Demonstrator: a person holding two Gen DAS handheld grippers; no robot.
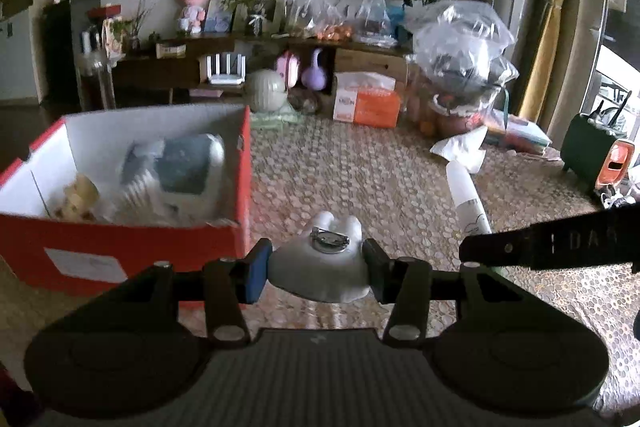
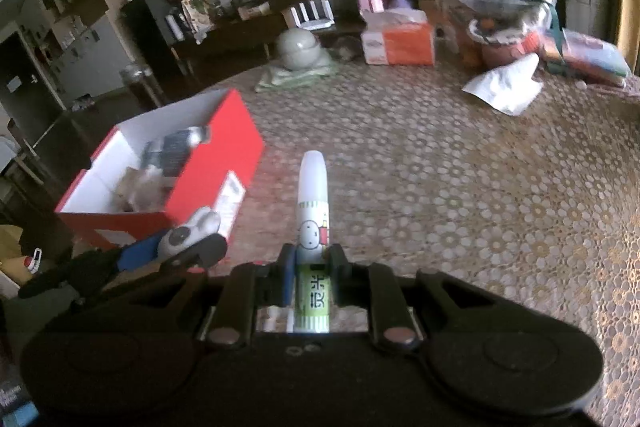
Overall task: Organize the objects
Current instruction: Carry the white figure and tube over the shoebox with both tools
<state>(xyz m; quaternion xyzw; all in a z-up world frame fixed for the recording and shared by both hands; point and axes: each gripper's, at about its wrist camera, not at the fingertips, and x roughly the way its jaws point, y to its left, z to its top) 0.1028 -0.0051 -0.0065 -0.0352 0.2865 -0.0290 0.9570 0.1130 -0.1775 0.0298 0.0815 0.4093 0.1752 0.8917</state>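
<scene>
Both jaws are clenched: left gripper (image 1: pixel 316 273) pinches a white rabbit figurine (image 1: pixel 320 267), right gripper (image 2: pixel 310 277) a marker tube (image 2: pixel 313 227).

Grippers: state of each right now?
Left gripper: shut on the white rabbit badge.
Right gripper: shut on the marker.

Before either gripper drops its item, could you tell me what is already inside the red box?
The red box holds a grey-blue device and a beige figure; anything beneath them is hidden.
</scene>
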